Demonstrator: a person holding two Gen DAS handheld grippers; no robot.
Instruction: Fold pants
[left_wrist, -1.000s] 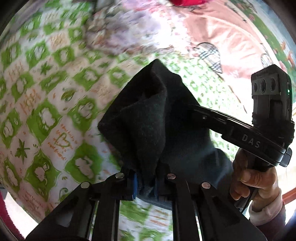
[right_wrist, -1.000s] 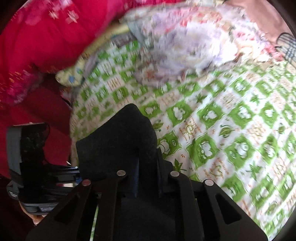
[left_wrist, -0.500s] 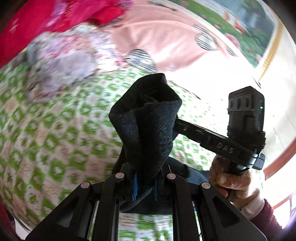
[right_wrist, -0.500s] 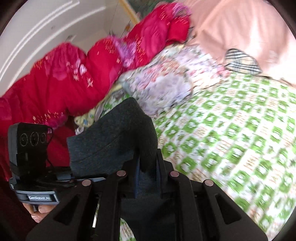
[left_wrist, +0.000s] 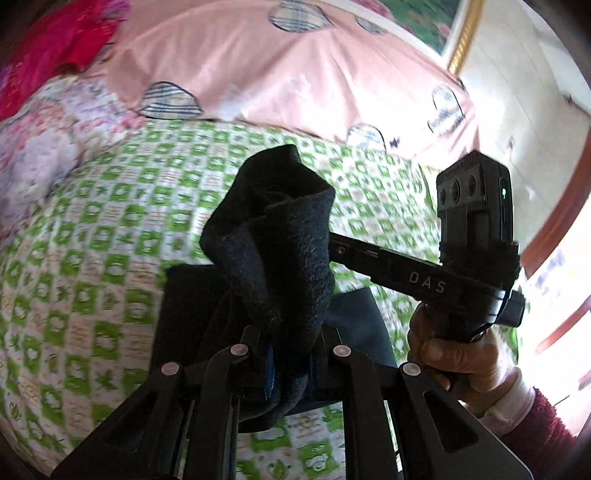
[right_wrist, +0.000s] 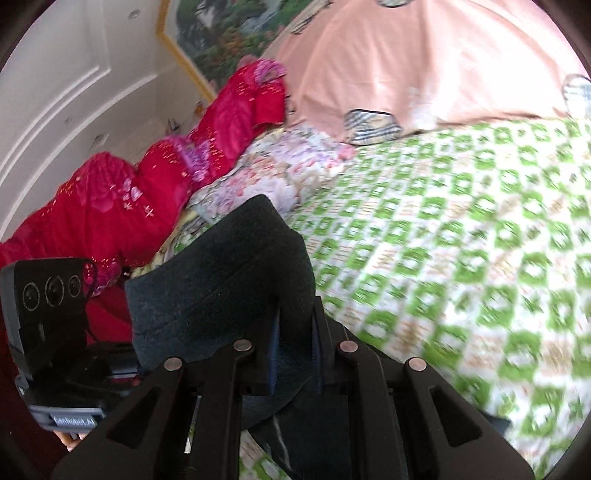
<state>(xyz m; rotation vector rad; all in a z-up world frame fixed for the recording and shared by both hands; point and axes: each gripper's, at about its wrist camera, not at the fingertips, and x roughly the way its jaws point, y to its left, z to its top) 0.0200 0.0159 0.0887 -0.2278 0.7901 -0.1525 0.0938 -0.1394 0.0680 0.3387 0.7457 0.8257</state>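
Bed (left_wrist: 92, 266) under a green-and-white checked cover, pink pillow (left_wrist: 258, 66) at the head, red quilt (right_wrist: 122, 199) bunched along one side, all spread out ahead of both tools. Dark pants (left_wrist: 273, 251) lifted above the cover, one edge pinched in each tool, remaining cloth hanging down below toward the bed. Left gripper (left_wrist: 290, 363) with jaws closed on a bunched dark fold, right gripper (right_wrist: 293, 356) likewise clamped on a flatter hemmed band; held edge running from one hand across to the other, neither hand nearer, bed cover ahead and below.
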